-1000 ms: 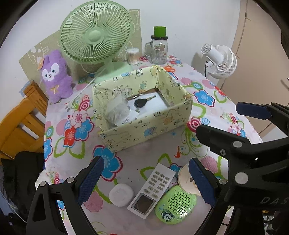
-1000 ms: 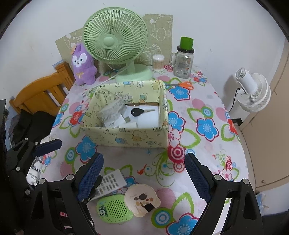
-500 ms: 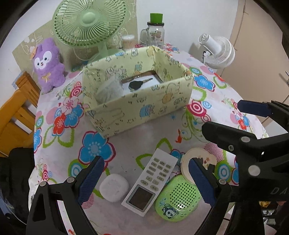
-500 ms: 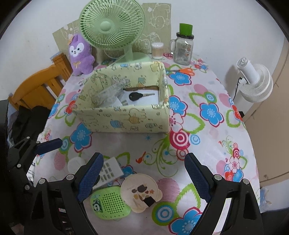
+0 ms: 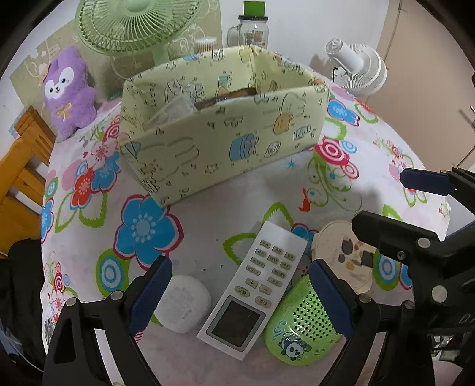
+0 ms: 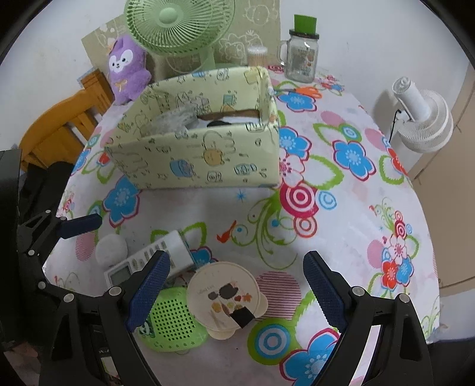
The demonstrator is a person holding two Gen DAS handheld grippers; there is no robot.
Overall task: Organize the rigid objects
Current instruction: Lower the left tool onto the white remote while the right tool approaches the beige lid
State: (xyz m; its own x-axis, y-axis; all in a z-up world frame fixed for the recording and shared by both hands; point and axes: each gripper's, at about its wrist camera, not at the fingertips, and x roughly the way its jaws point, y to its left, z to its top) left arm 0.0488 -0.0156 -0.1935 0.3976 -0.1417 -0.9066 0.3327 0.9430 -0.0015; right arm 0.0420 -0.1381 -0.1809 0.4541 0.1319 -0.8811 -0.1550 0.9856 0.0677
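A white remote control (image 5: 253, 282) (image 6: 148, 262) lies on the flowered tablecloth between a small white rounded case (image 5: 184, 305) (image 6: 110, 248) and a green perforated panda case (image 5: 302, 326) (image 6: 172, 320). A cream round case (image 5: 344, 255) (image 6: 225, 297) lies to their right. Behind them stands a yellow-green patterned box (image 5: 225, 142) (image 6: 207, 157) with a plastic bag inside. My left gripper (image 5: 240, 294) hangs open above the remote. My right gripper (image 6: 234, 292) hangs open above the cream round case. Nothing is between either pair of fingers.
At the back stand a green fan (image 6: 178, 26), a purple plush toy (image 5: 69, 92), a glass jar with a green lid (image 6: 301, 53) and a cotton swab tub (image 6: 256, 56). A white fan (image 6: 421, 115) stands off the table's right edge. A wooden chair (image 6: 62, 118) is at the left.
Both grippers have sunk toward the table, so the remote and the cases look bigger and the box's inside is mostly hidden behind its front wall. Both stay open.
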